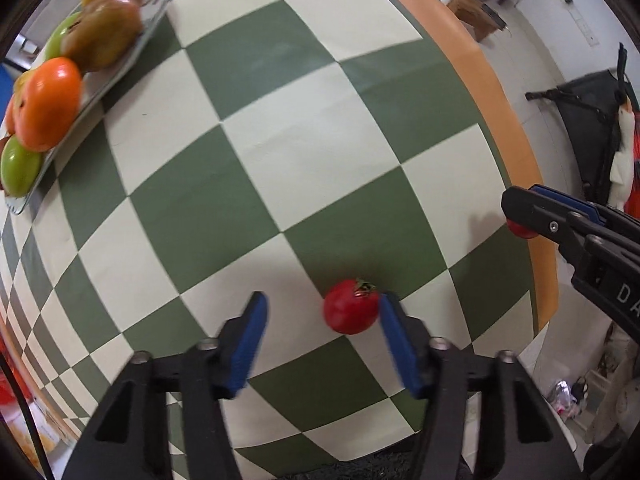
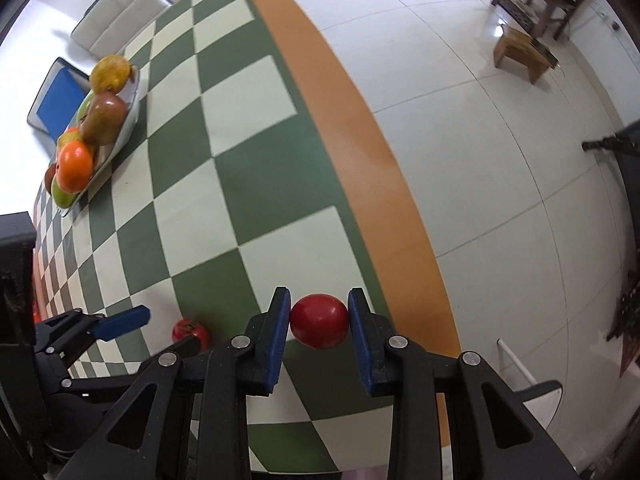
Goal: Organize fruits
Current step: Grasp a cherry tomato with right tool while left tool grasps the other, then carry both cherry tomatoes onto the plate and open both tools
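— Two red fruits?
— Yes: my right gripper [image 2: 319, 322] clamps a smooth red one [image 2: 319, 321]; my left gripper [image 1: 322, 316] gapes around a green-stemmed tomato [image 1: 351, 307] on the checkered table [image 1: 320, 152]

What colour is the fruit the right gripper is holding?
Red. The fruit sits clamped in the right gripper, clearest in the right wrist view.

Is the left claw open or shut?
Open. The left claw has its blue pads spread wide, and the red tomato sits beside just one.
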`<state>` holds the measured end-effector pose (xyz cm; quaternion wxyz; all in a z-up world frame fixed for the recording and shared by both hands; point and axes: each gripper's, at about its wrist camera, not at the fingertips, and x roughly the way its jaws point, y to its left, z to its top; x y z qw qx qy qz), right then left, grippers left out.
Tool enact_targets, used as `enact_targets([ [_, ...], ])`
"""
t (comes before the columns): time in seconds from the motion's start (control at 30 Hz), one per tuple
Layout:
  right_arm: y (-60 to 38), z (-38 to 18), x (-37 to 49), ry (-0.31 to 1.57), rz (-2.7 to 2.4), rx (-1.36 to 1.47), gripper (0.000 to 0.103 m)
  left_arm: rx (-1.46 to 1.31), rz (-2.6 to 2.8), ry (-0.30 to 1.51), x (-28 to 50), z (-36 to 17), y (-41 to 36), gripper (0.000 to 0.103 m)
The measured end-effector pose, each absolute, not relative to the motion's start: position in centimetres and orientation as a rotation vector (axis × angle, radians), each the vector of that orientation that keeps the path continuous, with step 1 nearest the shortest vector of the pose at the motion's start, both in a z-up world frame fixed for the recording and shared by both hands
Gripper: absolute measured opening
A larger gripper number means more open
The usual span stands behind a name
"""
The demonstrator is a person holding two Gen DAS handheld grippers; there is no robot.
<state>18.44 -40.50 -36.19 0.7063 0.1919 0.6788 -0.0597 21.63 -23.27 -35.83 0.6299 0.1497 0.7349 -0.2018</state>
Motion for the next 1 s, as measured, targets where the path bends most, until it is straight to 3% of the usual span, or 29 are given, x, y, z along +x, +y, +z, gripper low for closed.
enact_targets([
  [0.1,-40.6,-36.1,17.9,1.506,-0.144,0.436,0.032,0.341,-0.490,1.666,21.2,-35.4,-23.9,0.032],
  [0.23,-40.1,-35.8,17.9,1.502,-0.139,0.436,0.032,0.338,-0.504,1.658,21.2,-35.0,-23.9,0.024],
  [0.57,-38.5,-35.8,19.2,1.514,-0.116,0.409,0.033,0.221,-0.536,1.723,22.0,-35.9,-21.9,0.027],
  [1.0,-39.0,-34.2,19.5,1.482,-0.103,0.481,0.032,0.044,-0.488,1.654,24.0,-32.2,-16.9,0.025],
])
